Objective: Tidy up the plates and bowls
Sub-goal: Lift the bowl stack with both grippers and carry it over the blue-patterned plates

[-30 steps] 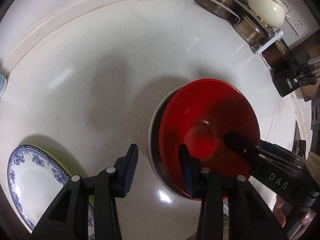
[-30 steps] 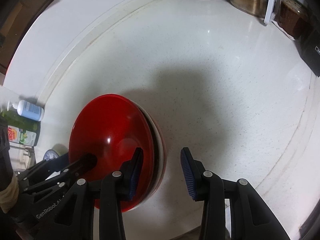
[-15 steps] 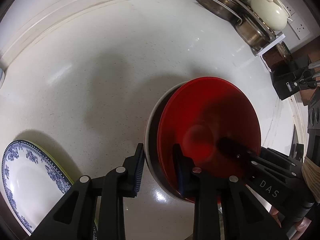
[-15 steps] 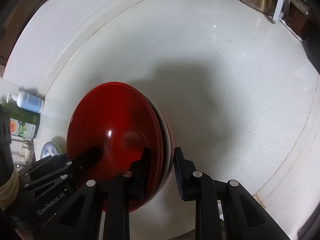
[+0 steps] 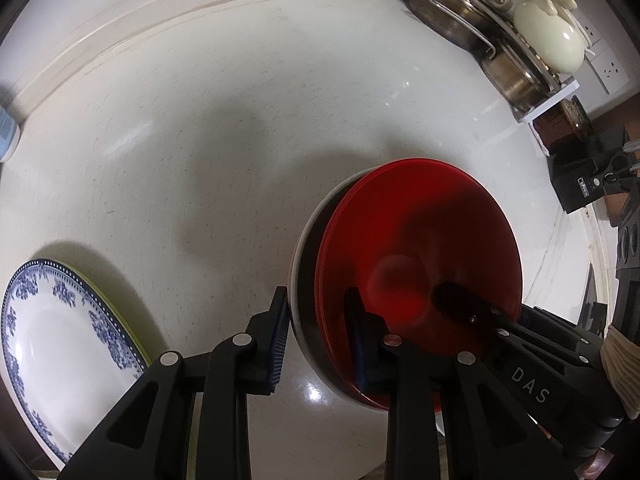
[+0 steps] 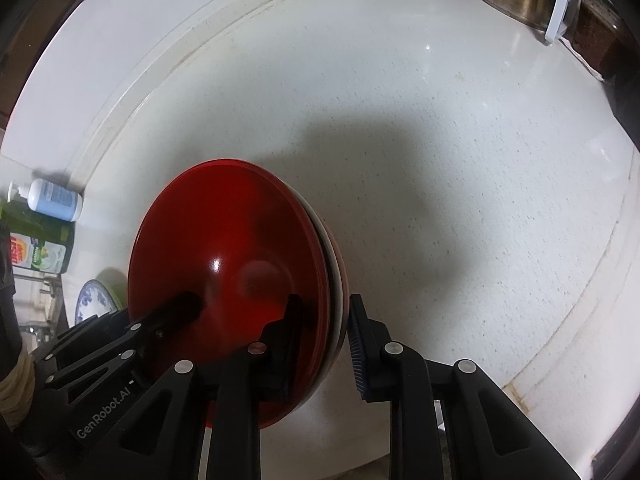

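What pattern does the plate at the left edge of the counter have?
The plate is white with a blue floral border and a dotted rim; the left wrist view shows it best.

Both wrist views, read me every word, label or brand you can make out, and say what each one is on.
"DAS": black body of the right hand-held gripper, in the left wrist view.
"GenRobot.AI": black body of the left hand-held gripper, in the right wrist view.
Green dish-soap bottle: label too blurred to read.
Pale blue pump bottle: print too small.
Black knife block: small white tag, illegible.
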